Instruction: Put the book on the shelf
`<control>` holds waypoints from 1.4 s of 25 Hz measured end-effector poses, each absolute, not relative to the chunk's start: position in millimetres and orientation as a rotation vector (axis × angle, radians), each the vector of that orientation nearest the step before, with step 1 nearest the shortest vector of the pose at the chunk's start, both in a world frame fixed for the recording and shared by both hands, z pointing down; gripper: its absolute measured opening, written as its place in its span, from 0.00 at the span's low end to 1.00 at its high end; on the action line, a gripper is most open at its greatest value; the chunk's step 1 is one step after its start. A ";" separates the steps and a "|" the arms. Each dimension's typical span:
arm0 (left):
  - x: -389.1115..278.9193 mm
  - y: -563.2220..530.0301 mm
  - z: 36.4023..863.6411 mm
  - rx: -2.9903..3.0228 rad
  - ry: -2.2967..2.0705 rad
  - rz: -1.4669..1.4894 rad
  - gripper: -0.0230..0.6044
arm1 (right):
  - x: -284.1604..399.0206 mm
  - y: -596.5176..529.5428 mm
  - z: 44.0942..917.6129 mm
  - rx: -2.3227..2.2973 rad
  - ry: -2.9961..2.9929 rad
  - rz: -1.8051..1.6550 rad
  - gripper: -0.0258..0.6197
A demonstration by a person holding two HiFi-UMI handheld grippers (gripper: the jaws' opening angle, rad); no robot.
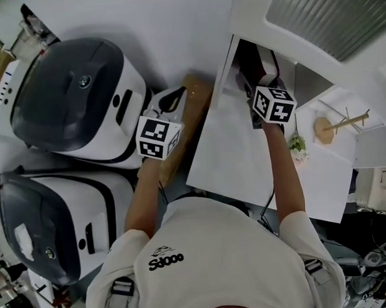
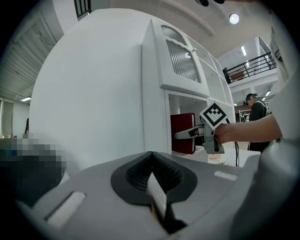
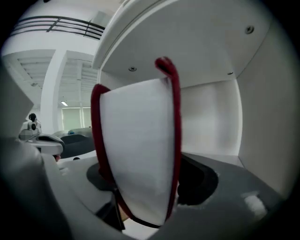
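A dark red book (image 3: 140, 154) with white pages stands upright in the open compartment (image 3: 211, 122) of the white shelf unit (image 2: 154, 93). My right gripper (image 3: 150, 187) reaches into that compartment with the book between its jaws; a dark gap shows beside the right cover, so the pads do not press and the gripper is open. From the head view the right gripper (image 1: 256, 71) is at the shelf opening beside the book (image 1: 263, 63). In the left gripper view the book (image 2: 183, 132) sits behind the right gripper (image 2: 187, 133). My left gripper (image 2: 153, 161) is shut, hanging left of the shelf (image 1: 171, 100).
Two large white and dark grey machines (image 1: 75, 91) (image 1: 49, 220) fill the left side. A cardboard box (image 1: 192, 115) lies between them and the shelf. A wooden stand (image 1: 335, 126) and a small plant (image 1: 298, 145) sit on the white counter. A person (image 2: 255, 117) stands far behind.
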State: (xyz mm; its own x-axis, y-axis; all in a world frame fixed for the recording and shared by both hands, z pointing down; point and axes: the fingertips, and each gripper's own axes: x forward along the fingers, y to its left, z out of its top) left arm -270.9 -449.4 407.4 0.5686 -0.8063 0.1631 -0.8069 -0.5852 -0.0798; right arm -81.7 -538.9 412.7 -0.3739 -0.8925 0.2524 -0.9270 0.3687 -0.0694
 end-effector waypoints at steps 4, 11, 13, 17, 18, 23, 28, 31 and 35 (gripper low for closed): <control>-281.9 -457.2 415.7 2.755 -1.426 0.294 0.06 | -104.2 -551.5 407.8 1.447 -2.575 0.333 0.66; -291.0 -466.6 423.6 2.719 -1.423 0.289 0.06 | -117.9 -555.3 405.3 1.064 -2.734 0.263 0.70; -289.0 -466.1 424.5 2.721 -1.415 0.296 0.06 | -120.7 -554.5 404.8 0.994 -2.751 0.242 0.69; -287.5 -464.4 423.9 2.708 -1.424 0.305 0.06 | -124.9 -546.1 407.9 0.918 -2.750 0.203 0.70; -285.8 -463.2 422.7 2.708 -1.426 0.306 0.06 | -124.1 -542.3 409.1 0.913 -2.743 0.191 0.70; -268.8 -454.1 411.1 2.725 -1.436 0.307 0.06 | -97.6 -519.5 403.6 1.037 -2.726 0.174 0.63; -234.8 -436.7 392.8 2.754 -1.463 0.289 0.06 | -41.7 -482.1 392.3 1.270 -2.656 0.148 0.43; -208.1 -425.1 376.7 2.773 -1.476 0.256 0.06 | -8.3 -457.2 387.9 1.391 -2.582 0.136 0.34; -165.9 -402.7 354.4 2.834 -1.480 0.229 0.06 | 20.9 -417.0 370.0 1.422 -2.583 0.064 0.20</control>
State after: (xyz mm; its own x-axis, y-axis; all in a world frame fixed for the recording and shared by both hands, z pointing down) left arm -165.9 -402.7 354.4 0.5637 -0.8202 0.0969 -0.8111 -0.5719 -0.1223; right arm 20.9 -417.0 370.0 -0.5207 -0.8327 0.1884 -0.8410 0.5383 0.0545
